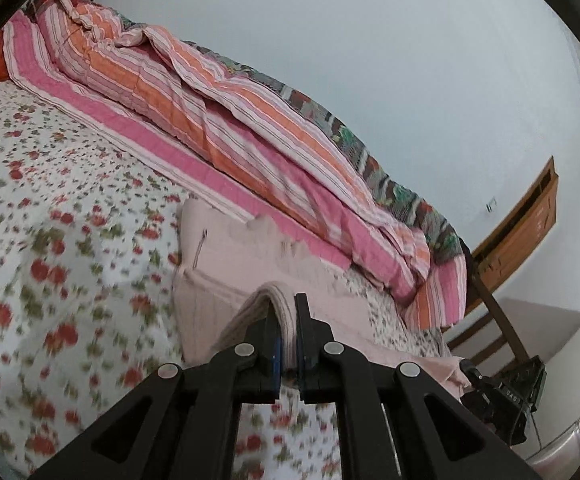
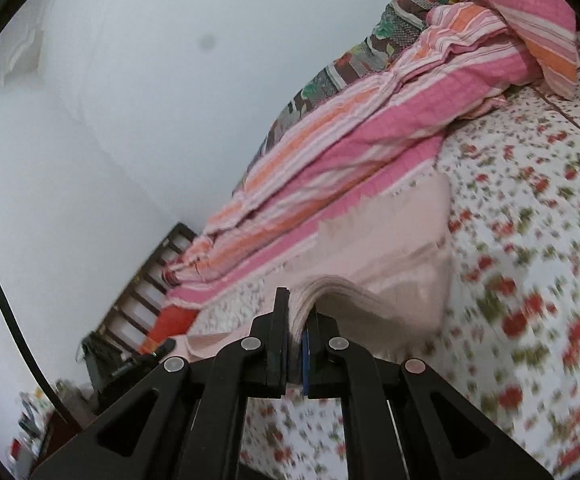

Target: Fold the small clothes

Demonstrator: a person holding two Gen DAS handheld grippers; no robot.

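- At the bottom centre of the left wrist view, our left gripper (image 1: pixel 285 316) is pinched on a ribbed hem of the pale pink garment (image 1: pixel 225 248); the cloth bulges up between the two black fingers.
- At the bottom centre of the right wrist view, our right gripper (image 2: pixel 298 312) pinches another edge of the same pale pink garment (image 2: pixel 402 236), its layered hem squeezed tight between the fingers.
- We see the garment's far part lying on the floral bedsheet (image 1: pixel 49 184), stretching from both grips toward the middle of each frame, with the lifted edge raised off the bed.
- Just behind the garment, a rumpled pink and orange striped quilt (image 1: pixel 217 104) runs diagonally from upper left to lower right in the left view, touching the garment's far edge; it bounds the space on that side.
- Behind the quilt, a darker patterned blanket (image 1: pixel 354 148) lies against the pale wall (image 1: pixel 370 40).
- At the right edge of the left view we see a wooden door (image 1: pixel 526 232), and below it the other black gripper body.
- At the lower left of the right view, a dark slatted bed frame (image 2: pixel 145 292) and an orange-red cushion (image 2: pixel 169 324) show.
- Both views are blurred near the sheet.
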